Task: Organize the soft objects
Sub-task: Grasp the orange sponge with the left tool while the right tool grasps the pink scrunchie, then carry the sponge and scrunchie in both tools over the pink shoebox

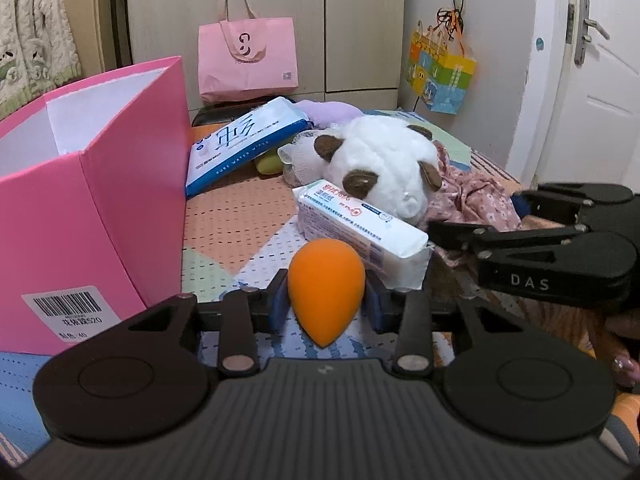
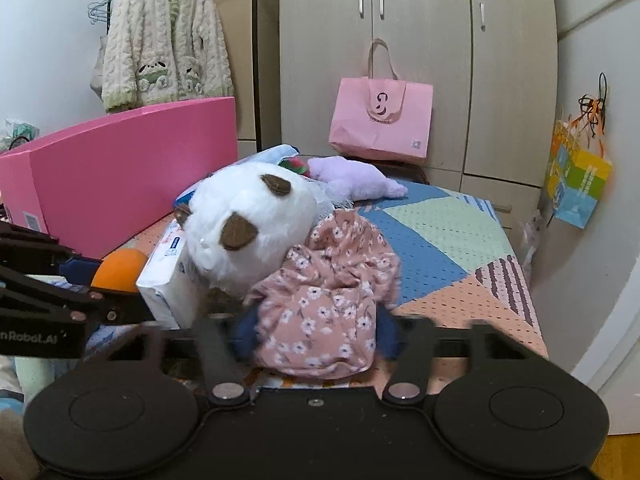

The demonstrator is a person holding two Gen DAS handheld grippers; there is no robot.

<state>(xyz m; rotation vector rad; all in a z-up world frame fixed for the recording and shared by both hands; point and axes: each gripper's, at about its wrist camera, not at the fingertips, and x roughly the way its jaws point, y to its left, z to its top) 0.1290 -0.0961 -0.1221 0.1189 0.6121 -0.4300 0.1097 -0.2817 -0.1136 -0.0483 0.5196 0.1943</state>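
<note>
Left wrist view: left gripper (image 1: 326,306) clamped on an orange egg-shaped sponge (image 1: 325,288), blue pads pressed to both sides, pointed end hanging toward the camera. Just beyond, a white tissue pack (image 1: 356,228) flat on the patchwork mat (image 1: 240,220), one end tucked under a white plush panda (image 1: 380,164). Open pink box (image 1: 92,196) standing at left, beside it a blue-and-white wipes pack (image 1: 248,140) propped at a tilt. Right gripper's black linkage entering from the right edge.

Right wrist view: right gripper (image 2: 316,336) closed on a bunched pink floral cloth (image 2: 324,300), fabric bulging between the blue pads, resting against the panda. Lilac plush star (image 2: 356,180) farther back on the mat. Pink paper bag (image 2: 380,120) leaning against the wardrobe (image 2: 420,20).
</note>
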